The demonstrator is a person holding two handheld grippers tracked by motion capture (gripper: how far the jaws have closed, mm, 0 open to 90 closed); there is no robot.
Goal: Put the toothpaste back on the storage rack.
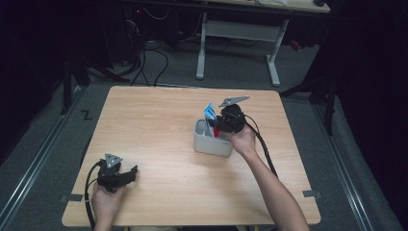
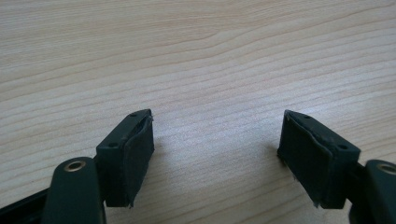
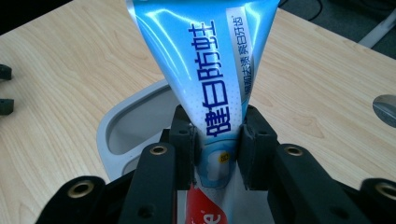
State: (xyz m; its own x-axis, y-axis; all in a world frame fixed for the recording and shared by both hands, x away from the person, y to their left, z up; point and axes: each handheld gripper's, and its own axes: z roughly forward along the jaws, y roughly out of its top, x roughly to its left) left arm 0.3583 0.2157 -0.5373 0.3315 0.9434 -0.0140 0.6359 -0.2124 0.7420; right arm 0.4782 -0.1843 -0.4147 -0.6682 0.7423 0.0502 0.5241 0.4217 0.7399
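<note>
A blue and white toothpaste tube [image 3: 212, 70] with dark blue characters stands between the pads of my right gripper [image 3: 217, 140], which is shut on it. The tube [image 1: 209, 113] pokes up over a grey holder [image 1: 211, 143] near the table's middle, its red lower part [image 3: 203, 210] down by the holder's rim [image 3: 123, 122]. My right gripper [image 1: 222, 123] hangs over the holder's right end. My left gripper [image 1: 130, 174] rests near the front left of the table, open, with bare wood between its pads [image 2: 135, 158].
The wooden table [image 1: 144, 125] is bare around the holder. Beyond its far edge stand a white desk frame [image 1: 240, 33] and cables on the floor. The left gripper's jaw tips [image 3: 5, 88] peek in at the left edge of the right gripper view.
</note>
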